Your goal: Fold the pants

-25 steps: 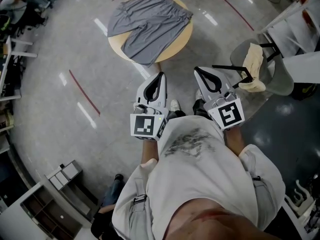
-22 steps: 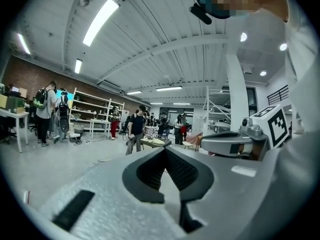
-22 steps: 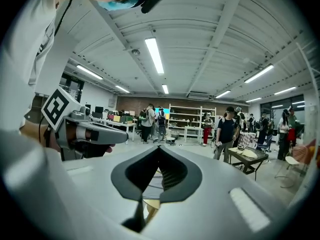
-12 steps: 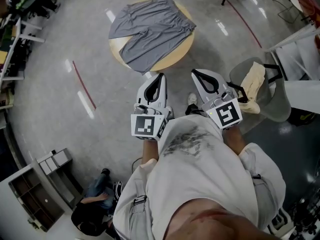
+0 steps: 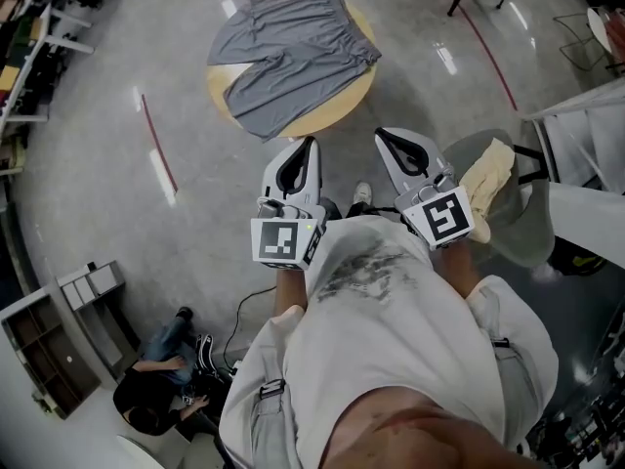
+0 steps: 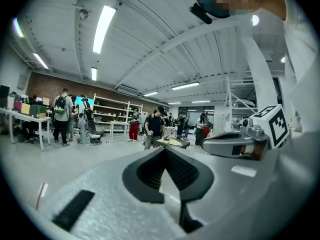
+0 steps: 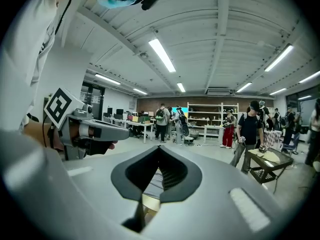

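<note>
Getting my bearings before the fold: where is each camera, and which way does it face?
Head view: on the person's head, steeply down at pants on round table; shows torso, left hand-held gripper, right hand-held gripper.
Left gripper view: level along its shut jaws toward shelves.
Right gripper view: likewise; shelves shared.

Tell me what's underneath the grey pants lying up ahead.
A round, light wooden table. The grey pants lie spread across it. Bare tabletop shows only along the near edges. The middle of the top is covered by the cloth, and the table's base cannot be seen.
</note>
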`<state>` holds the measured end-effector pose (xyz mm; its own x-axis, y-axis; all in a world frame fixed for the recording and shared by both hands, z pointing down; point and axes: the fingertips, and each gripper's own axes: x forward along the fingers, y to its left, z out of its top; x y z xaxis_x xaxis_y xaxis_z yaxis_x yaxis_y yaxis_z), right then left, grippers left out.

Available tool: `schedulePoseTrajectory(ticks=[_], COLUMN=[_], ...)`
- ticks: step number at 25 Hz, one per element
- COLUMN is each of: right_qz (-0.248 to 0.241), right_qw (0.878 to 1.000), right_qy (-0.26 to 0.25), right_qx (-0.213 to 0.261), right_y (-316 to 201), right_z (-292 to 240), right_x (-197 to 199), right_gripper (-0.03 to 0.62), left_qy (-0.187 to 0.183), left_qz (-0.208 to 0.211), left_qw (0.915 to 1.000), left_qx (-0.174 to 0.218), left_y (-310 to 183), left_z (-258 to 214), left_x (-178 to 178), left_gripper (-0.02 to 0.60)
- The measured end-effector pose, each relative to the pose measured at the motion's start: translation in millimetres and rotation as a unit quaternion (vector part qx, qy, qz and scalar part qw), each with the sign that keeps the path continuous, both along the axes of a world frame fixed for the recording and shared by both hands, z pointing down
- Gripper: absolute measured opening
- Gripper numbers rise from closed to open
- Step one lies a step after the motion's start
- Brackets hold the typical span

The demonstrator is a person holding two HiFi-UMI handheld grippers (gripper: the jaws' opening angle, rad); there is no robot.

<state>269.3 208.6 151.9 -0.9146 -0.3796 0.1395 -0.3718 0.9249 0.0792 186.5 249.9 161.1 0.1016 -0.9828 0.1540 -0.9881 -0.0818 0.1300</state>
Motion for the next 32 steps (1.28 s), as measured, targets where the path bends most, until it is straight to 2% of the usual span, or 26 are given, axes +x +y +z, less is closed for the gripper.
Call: schedulePoseTrajectory(ticks=[6,16,24,32], right_qz=[-0.029,-0.047,-0.053,-0.047], right_qw=[1.0,0.998,0.995,0.989], right_qy=[0.006,0.03,0.082,0.139], right_qx=[-0.005,0.002,0.009,-0.017], right_y=[-21,-67,-109,-133], right_z=[10,29,50,87], right_x=[-15,-67,-119,-156], right_gripper=[0.009,0.009,0.009,0.009], left_qy=[-0.002,0.01,0.006,0.022], left_qz=[-0.029,-0.05,-0.06,-0.059], left_qw=[0.9995,0.9986,0.9978,0.9969], left_qx=[-0.01,-0.014,-0.028,-0.047], left_y=[-14,-55,-88,-104], left_z=[8,30,50,86], left_x=[-12,-63,-119,-164], left_gripper=[0.007,0.006,0.006,0.006])
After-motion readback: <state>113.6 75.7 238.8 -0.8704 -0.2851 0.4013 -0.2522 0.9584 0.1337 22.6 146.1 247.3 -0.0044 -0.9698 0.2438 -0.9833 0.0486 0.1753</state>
